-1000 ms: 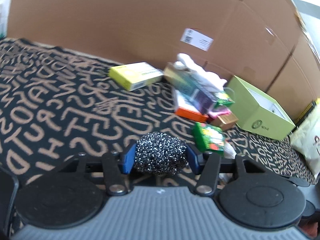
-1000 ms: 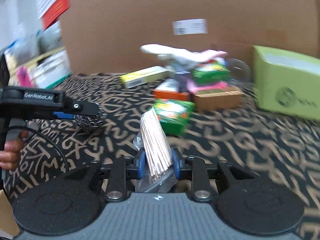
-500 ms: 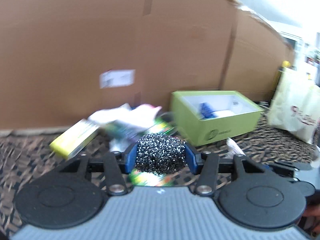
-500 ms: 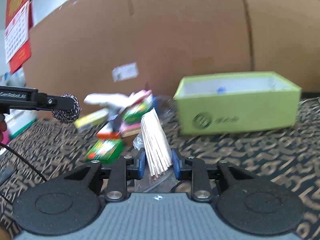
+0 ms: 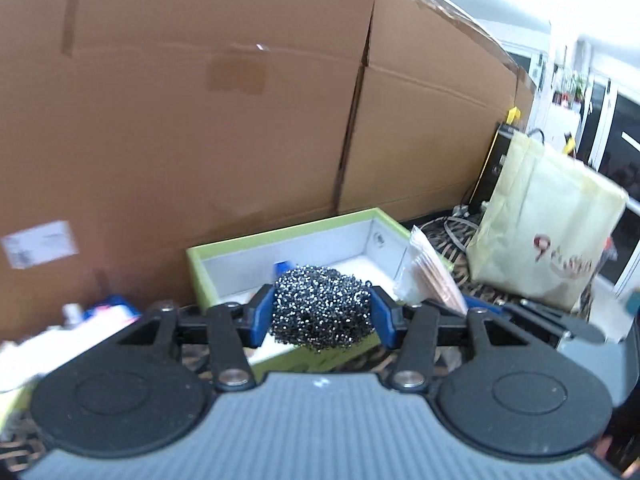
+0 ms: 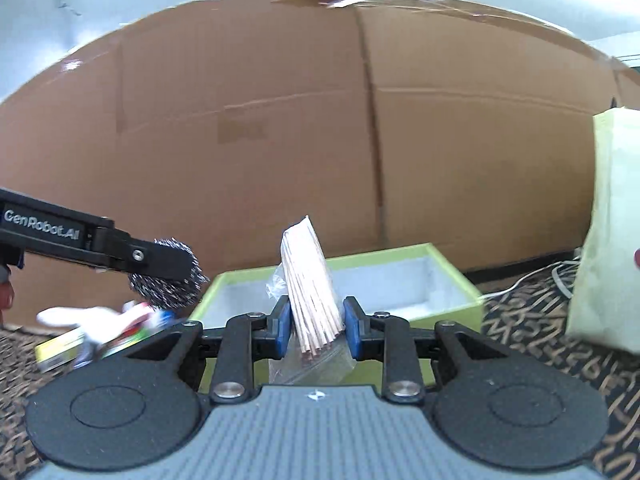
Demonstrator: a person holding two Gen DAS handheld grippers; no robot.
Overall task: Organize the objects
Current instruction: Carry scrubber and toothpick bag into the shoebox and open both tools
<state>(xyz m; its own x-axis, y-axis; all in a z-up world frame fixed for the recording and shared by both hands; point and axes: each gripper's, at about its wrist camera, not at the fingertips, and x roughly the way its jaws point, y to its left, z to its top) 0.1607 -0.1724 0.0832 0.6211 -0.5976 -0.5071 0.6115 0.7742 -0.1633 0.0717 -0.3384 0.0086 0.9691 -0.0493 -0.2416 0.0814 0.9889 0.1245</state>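
Observation:
My left gripper [image 5: 322, 308] is shut on a steel wool scourer [image 5: 320, 304] and holds it in front of the open lime-green box [image 5: 280, 236]. My right gripper [image 6: 314, 326] is shut on a clear bag of wooden sticks [image 6: 310, 280], held upright just before the same green box [image 6: 452, 272]. The left gripper with the scourer [image 6: 168, 276] shows in the right wrist view at the left of the box. The bag of sticks [image 5: 432, 272] shows in the left wrist view at the box's right end. A blue item [image 5: 282, 268] lies inside the box.
A tall cardboard wall [image 5: 200, 100] stands right behind the box. A cream fabric bag [image 5: 548, 224] stands to the right, with cables beside it. A heap of small packets [image 6: 100, 328] lies on the patterned cloth [image 6: 560, 340] to the left.
Both grippers have risen and moved toward the green box, which is now close and seen from above its rim. The heap of packets has slid off to the left. Both grips are unchanged.

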